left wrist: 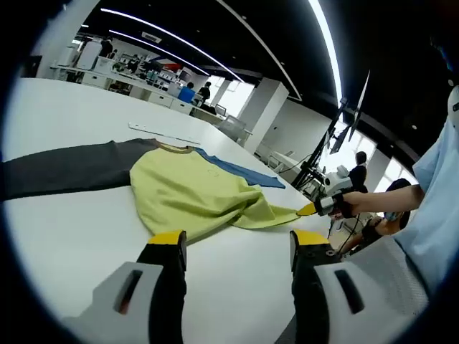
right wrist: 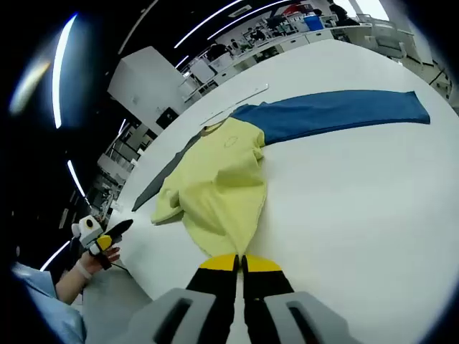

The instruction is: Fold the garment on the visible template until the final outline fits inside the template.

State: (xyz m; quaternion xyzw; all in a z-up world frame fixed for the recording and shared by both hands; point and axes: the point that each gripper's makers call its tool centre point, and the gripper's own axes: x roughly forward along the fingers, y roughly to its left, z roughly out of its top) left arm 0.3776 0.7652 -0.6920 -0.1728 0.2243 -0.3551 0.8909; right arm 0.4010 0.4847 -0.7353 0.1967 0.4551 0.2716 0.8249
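Mostly bunched yellow garment, hem seemingly pinched in closed right gripper; left gripper agape, empty.

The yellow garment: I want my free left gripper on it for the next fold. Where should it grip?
Probably the near hem edge of the yellow garment, approached low from the left gripper side; that edge lies flat and free, while the right gripper pinches the far corner.

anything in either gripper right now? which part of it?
The right gripper is shut on the yellow garment, pinching its near edge, a corner by the look of it. The left gripper is open and holds nothing.
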